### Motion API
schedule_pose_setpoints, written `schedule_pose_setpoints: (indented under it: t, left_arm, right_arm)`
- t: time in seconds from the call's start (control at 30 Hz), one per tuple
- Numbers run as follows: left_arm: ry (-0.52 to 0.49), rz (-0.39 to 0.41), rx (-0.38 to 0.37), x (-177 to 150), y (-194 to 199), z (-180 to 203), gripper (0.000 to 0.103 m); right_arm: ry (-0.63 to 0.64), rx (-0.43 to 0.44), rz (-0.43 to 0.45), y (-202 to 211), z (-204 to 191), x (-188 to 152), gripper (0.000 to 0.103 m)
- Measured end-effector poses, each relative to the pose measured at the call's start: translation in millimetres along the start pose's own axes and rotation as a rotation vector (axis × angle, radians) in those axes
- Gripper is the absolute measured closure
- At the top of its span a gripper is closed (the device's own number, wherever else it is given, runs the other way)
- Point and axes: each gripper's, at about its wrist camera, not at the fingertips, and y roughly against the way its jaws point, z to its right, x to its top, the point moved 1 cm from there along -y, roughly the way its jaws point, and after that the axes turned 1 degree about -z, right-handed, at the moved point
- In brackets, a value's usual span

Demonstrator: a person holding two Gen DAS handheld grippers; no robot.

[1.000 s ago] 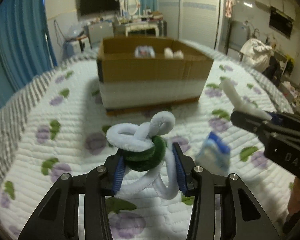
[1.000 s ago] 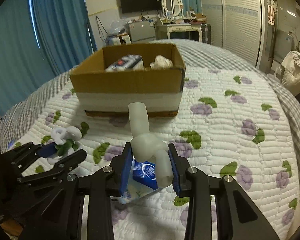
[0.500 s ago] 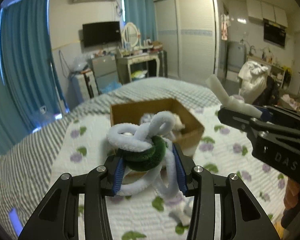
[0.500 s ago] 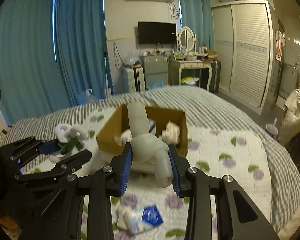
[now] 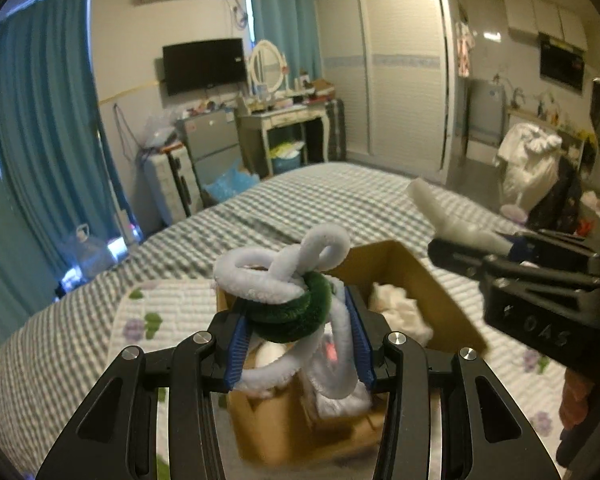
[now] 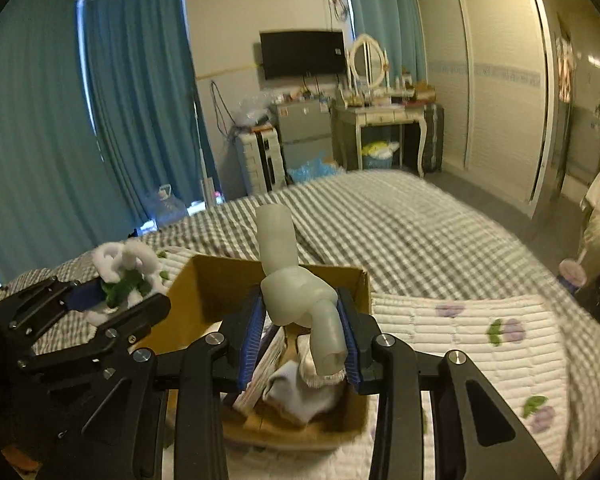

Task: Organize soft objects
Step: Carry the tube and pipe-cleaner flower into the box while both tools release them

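Bedroom setting: a bed (image 6: 440, 240) with a grey checked cover and a white quilt (image 6: 480, 332) printed with purple flowers, blue curtains (image 6: 100, 120) behind. An open cardboard box (image 6: 204, 292) sits on the quilt, holding white soft items, among them a white cloth bundle (image 6: 300, 392); its other contents cannot be identified.

The left gripper (image 5: 298, 344) is clenched on a knot of white and green fuzzy rope (image 5: 288, 292), held in the air above the box. The blue pads (image 5: 236, 344) press the knot from both sides.

The right gripper (image 6: 300, 328) is clamped on a pale translucent knotted tube (image 6: 296, 288), also raised over the open box, one tube end pointing up and the other down toward the bundle. Both grippers are near each other, apart.
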Motion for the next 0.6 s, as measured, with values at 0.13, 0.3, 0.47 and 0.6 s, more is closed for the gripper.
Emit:
schedule_pose_setpoints:
  t: [0.13,0.3,0.47,0.6]
  left_arm:
    - [0.002,-0.046,0.011,-2,-39,-7,0.060]
    - [-0.002,-0.099,0.020,-10,-63,-11,0.060]
    - [0.006,-0.113,-0.020,-6,-56,-7,0.038]
    - [-0.014,-0.052,0.045,3,-27,-1,0.020]
  right_arm:
    - [-0.026,0.013,-0.069,-55,11,-6,0.068]
    - [-0.059,0.031,-0.093,-86,20,-11,0.066]
    - [-0.069,0.029,-0.055,-75,21,-6,0.050]
    - [-0.076,0.013,-0.013,-39,23,7,0.040]
